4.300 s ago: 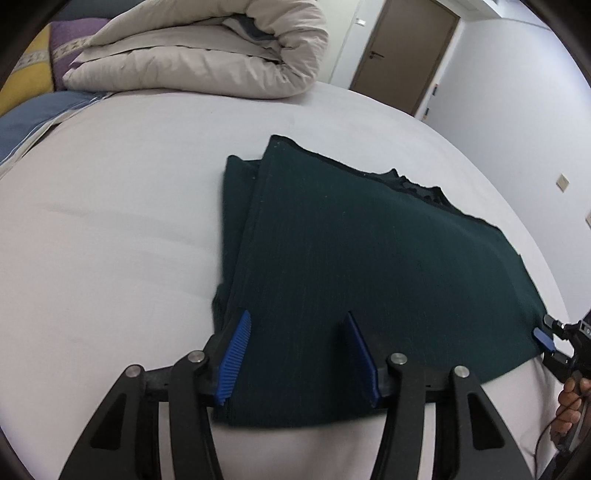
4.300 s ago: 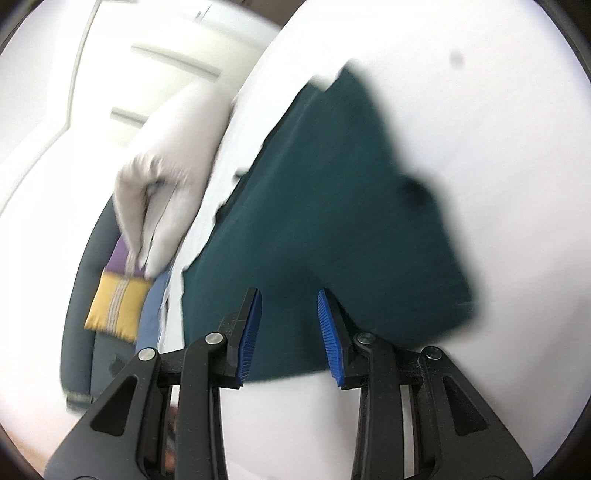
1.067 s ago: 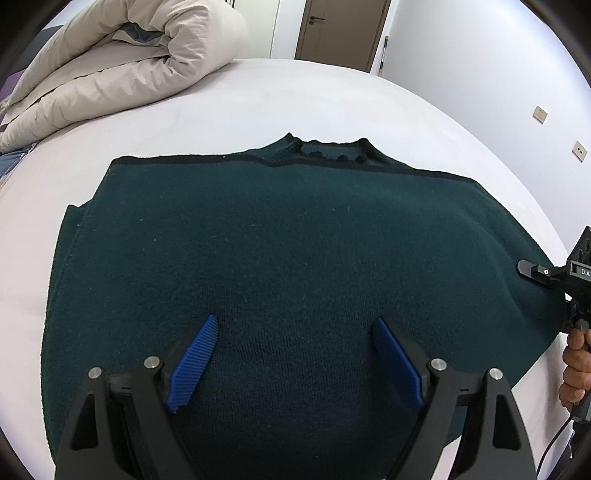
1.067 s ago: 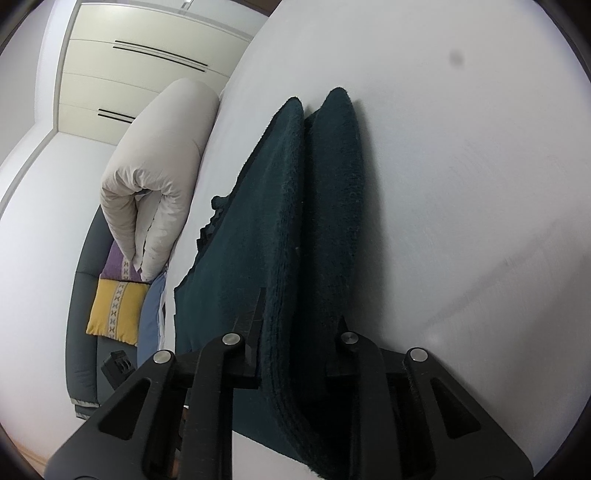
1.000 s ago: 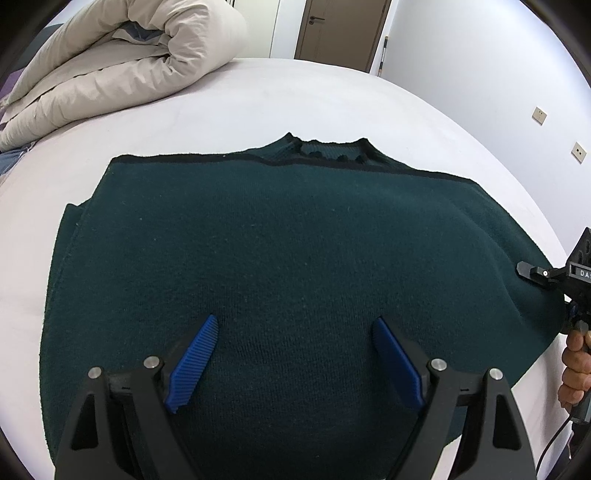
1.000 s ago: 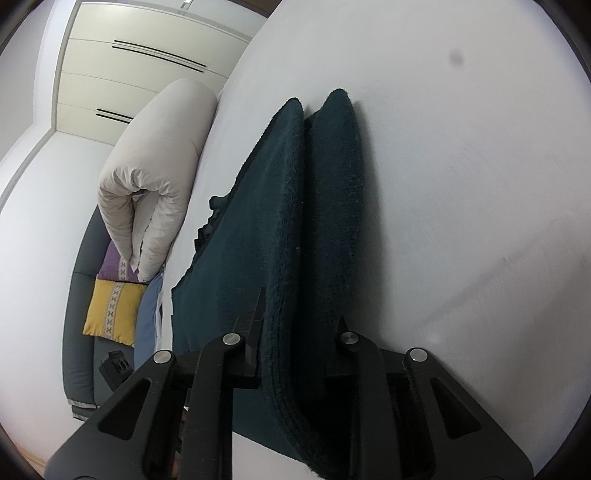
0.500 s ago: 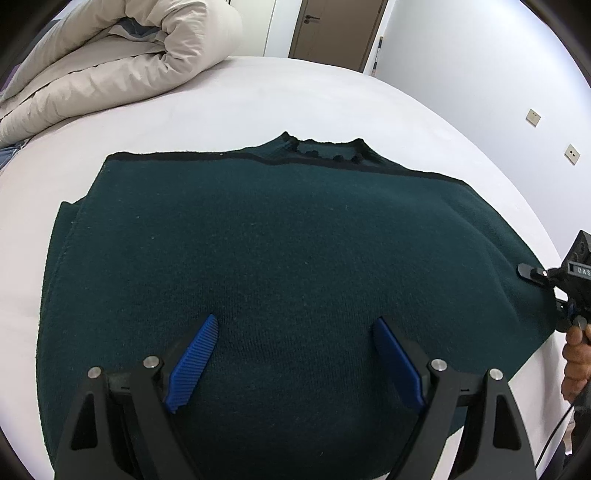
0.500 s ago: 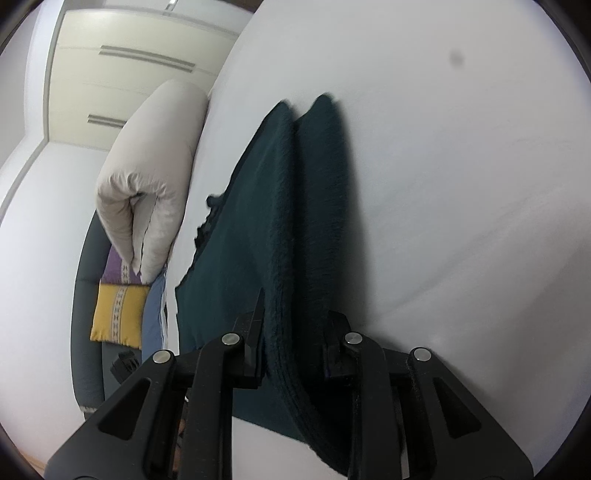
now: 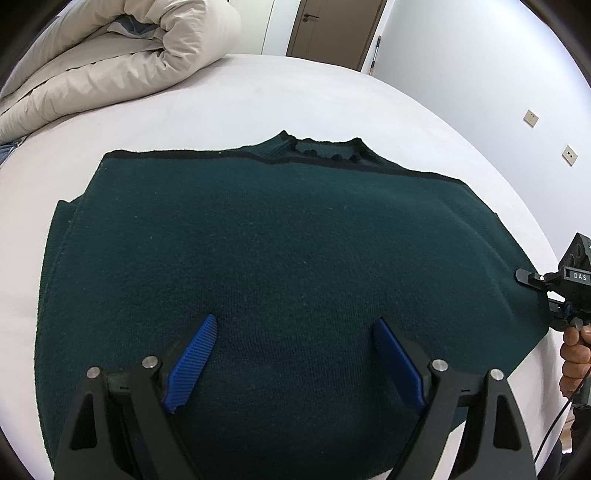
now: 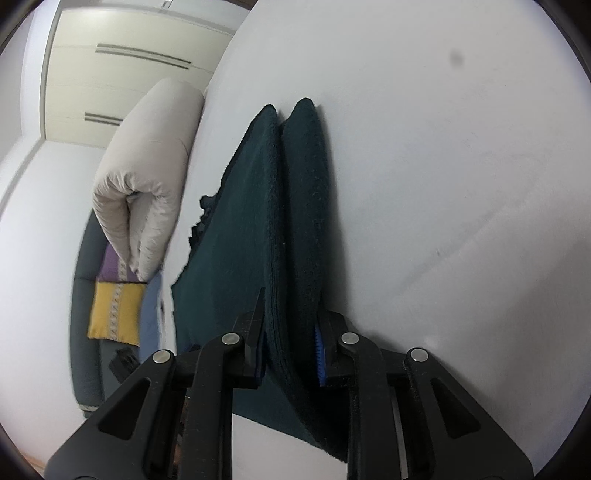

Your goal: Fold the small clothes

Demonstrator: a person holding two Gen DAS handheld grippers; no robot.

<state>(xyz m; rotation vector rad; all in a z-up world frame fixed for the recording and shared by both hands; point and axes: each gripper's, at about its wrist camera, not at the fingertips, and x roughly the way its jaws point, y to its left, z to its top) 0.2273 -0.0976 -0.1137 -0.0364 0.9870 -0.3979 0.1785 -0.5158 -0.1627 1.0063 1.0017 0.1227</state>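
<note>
A dark green knitted sweater lies folded on the white bed, its neckline at the far edge. My left gripper is open and empty, its blue pads hovering over the sweater's near part. My right gripper is shut on the sweater's right edge, pinching the stacked layers; it also shows in the left wrist view at the sweater's right side, held by a hand.
A rolled beige duvet lies at the far left of the bed. A yellow and purple cushion sits beyond it. A door and a wall stand behind the bed. Wardrobe doors show in the right wrist view.
The left gripper has hardly moved over the sweater. The right gripper stays clamped on the sweater's edge and has shifted slightly, with the edge tilting a little.
</note>
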